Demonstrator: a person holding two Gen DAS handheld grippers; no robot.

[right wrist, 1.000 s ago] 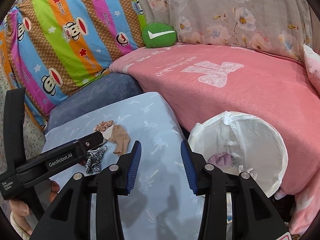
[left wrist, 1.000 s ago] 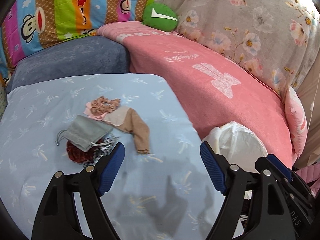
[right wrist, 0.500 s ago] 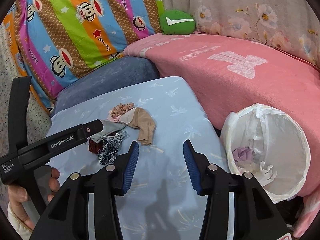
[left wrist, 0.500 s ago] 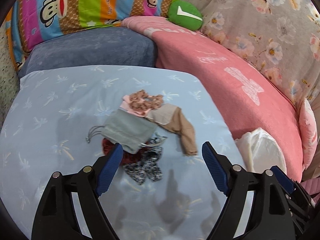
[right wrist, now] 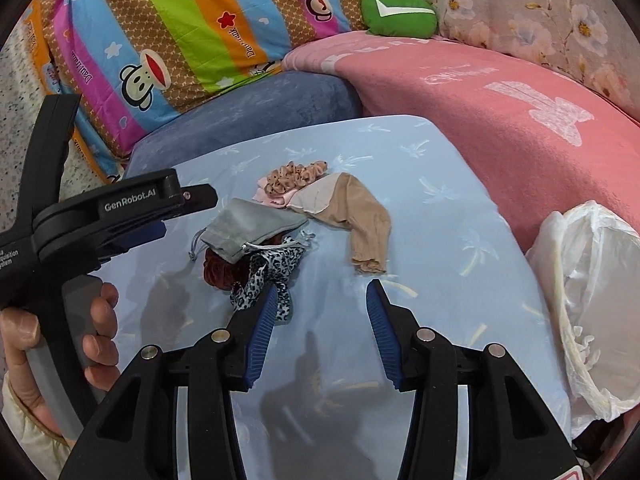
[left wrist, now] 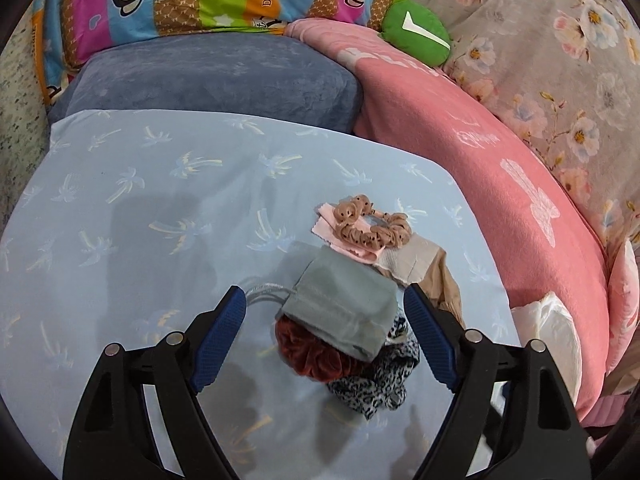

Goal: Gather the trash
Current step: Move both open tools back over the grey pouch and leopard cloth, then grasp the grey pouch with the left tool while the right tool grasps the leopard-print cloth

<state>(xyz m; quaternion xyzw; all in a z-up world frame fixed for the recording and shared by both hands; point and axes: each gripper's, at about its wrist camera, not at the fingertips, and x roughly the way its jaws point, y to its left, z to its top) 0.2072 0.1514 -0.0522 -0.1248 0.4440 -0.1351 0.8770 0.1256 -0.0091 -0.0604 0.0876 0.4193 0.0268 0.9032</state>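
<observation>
A small heap of fabric scraps lies on the light blue cloth (left wrist: 140, 200): a grey drawstring pouch (left wrist: 344, 308) on top of a dark red scrunchie (left wrist: 308, 354) and a leopard-print piece (left wrist: 372, 380), with a tan scrunchie (left wrist: 372, 228) and a beige stocking (right wrist: 360, 220) behind. My left gripper (left wrist: 324, 312) is open, its jaws on either side of the pouch. My right gripper (right wrist: 320, 304) is open and empty, just in front of the heap (right wrist: 256, 248). A white-lined bin (right wrist: 592, 304) stands at the right.
A pink blanket (right wrist: 480, 92) covers the sofa on the right. A blue cushion (left wrist: 212, 76), a striped monkey-print quilt (right wrist: 180, 20) and a green pillow (right wrist: 396, 12) lie behind. The bin's edge also shows in the left wrist view (left wrist: 556, 340).
My left gripper has moved forward and down over the heap, so the pouch now sits between its jaws. The right gripper has swung left, away from the bin.
</observation>
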